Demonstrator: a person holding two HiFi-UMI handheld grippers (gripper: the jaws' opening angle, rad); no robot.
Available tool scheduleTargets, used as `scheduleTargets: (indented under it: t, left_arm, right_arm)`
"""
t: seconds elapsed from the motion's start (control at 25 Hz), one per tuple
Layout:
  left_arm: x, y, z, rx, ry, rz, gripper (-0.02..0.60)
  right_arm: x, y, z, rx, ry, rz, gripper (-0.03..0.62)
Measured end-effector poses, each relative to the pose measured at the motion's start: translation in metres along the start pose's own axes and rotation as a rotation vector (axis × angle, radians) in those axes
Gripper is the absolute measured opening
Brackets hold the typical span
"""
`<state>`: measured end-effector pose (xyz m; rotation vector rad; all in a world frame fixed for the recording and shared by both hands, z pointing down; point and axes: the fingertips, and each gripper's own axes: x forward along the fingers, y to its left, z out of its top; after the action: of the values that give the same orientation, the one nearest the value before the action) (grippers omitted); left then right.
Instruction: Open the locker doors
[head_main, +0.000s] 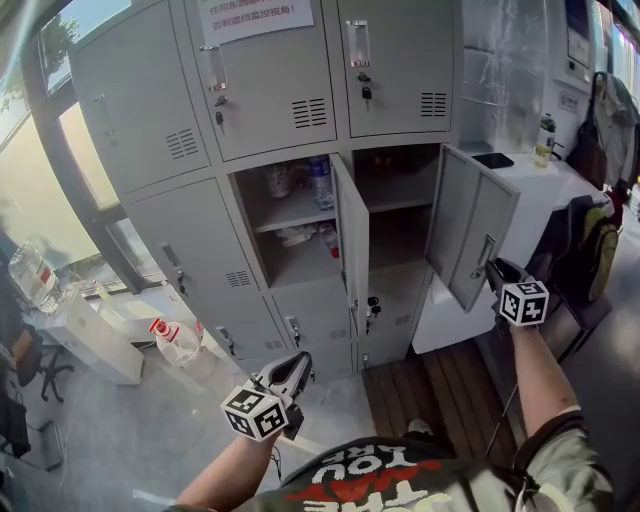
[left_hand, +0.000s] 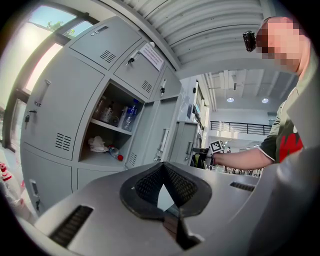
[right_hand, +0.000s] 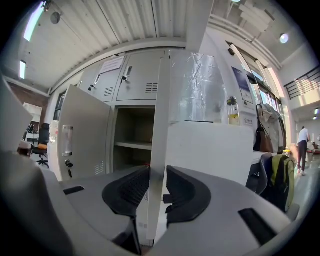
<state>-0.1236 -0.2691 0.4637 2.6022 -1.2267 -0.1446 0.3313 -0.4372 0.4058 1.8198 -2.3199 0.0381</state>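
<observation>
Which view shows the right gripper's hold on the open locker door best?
Right gripper view: the door runs edge-on between the right gripper pads, clamped. Head view shows the whole door, contact too small to judge. Left gripper view: small, distant.

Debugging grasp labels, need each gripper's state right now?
Left gripper: closed, holding nothing.
Right gripper: closed on the edge of the open locker door.

Left gripper (head_main: 297, 362) and right gripper (head_main: 497, 270): grey moulded shells, each carrying a white cube (head_main: 255, 412) printed with black square markers. Pads (left_hand: 182, 186): black, finely ribbed, set in a black surround. Dark rectangular slots (left_hand: 72, 225) lie left and right of them. Shirt (head_main: 400, 478): dark olive, short-sleeved, with red and white lettering on the chest.
</observation>
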Motion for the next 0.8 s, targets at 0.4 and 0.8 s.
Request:
scheduleTargets:
  t: [0.4,0.8]
  left_arm:
    - [-0.023,0.014,0.001,0.004,-0.02,0.058,0.006]
    - [-0.04,0.018,-0.019,-0.021,-0.008,0.106,0.006]
  right_arm:
    - [-0.063,0.088,-0.09,0.155,0.06,0.107,0.129]
    - [-0.071,0.277,-0.105,0.129,0.101,0.536,0.097]
